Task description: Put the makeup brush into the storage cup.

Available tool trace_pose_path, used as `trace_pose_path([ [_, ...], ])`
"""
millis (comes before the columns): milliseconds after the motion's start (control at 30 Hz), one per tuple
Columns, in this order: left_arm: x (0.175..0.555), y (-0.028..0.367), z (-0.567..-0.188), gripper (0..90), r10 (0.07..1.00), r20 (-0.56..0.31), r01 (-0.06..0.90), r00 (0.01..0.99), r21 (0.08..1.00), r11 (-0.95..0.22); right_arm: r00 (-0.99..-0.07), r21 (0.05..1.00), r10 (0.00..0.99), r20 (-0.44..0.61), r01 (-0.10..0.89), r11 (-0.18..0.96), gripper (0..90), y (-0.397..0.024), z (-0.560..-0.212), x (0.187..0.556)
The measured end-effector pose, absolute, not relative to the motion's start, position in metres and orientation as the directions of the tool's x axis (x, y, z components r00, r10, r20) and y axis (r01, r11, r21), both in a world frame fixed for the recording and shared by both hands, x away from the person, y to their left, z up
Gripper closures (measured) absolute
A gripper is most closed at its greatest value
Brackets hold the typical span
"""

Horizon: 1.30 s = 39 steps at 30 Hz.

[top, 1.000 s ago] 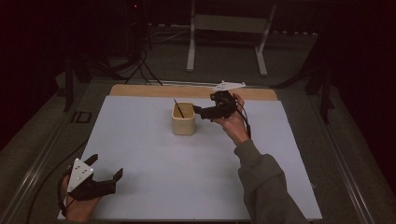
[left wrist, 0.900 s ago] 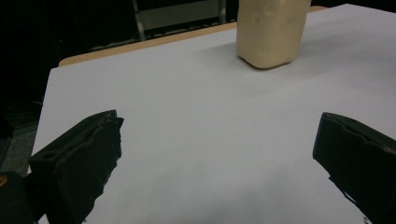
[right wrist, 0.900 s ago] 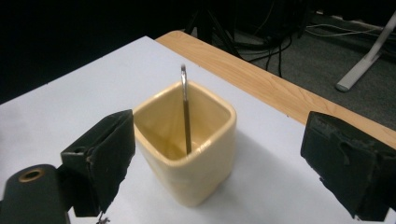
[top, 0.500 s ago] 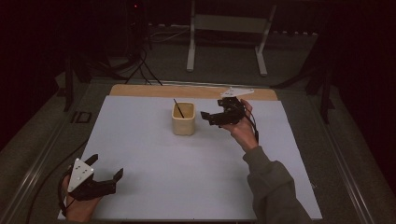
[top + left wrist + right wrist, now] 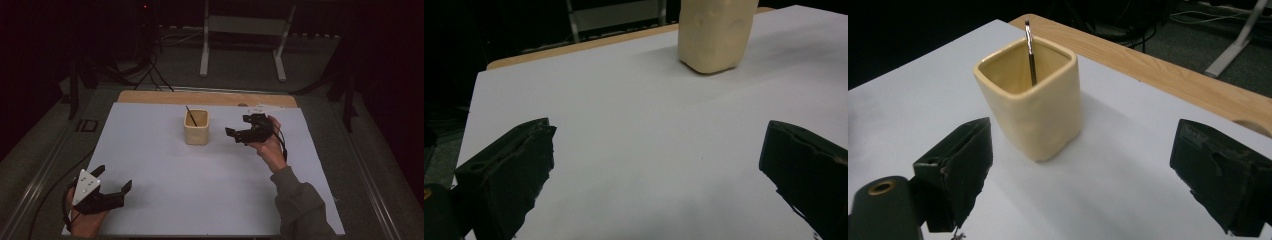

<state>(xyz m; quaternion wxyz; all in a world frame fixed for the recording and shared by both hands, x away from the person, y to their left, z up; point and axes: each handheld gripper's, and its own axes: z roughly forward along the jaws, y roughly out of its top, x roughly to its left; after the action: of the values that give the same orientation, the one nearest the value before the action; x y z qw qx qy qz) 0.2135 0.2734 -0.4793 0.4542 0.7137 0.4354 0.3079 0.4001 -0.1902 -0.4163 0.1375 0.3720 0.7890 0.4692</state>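
While gaping wide beside the cup (image 5: 196,128), right tool (image 5: 239,134) off its right edge; left tool (image 5: 111,183) wide, near front surface (image 5: 200,175) edge

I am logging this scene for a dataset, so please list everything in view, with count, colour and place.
cup: one, cream yellow, square-sided, upright on the sheet, toward the far middle.
stick: one, thin and dark, standing tilted inside the cup.
sheet: one, white, covering most of the table top.
table: one, light wood strip showing past the sheet's far edge.
stand: one, pale metal legs, on the floor beyond the table.
cables: several, black, on the floor at far left.
left gripper: one, black, grey plate on top, jaws open, near left corner.
right gripper: one, black, jaws open, just right of the cup, apart from it.
sleeve: one, grey-green, near right.
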Motion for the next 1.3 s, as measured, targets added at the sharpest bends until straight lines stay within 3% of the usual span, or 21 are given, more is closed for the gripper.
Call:
trace_pose_path([
  [667, 0.213, 0.273, -0.479, 2.0, 0.902, 0.048, 0.337, 0.430, 0.918, -0.209, -0.657, 0.855, 0.733, 0.178, 0.472, 0.215, 9.9, -0.228, -0.436, 0.369],
  [1300, 0.223, 0.277, -0.481, 2.0, 0.909, 0.036, 0.341, 0.415, 0.920, -0.192, -0.626, 0.866, 0.765, 0.150, 0.457, 0.203, 9.9, -0.257, -0.459, 0.335],
])
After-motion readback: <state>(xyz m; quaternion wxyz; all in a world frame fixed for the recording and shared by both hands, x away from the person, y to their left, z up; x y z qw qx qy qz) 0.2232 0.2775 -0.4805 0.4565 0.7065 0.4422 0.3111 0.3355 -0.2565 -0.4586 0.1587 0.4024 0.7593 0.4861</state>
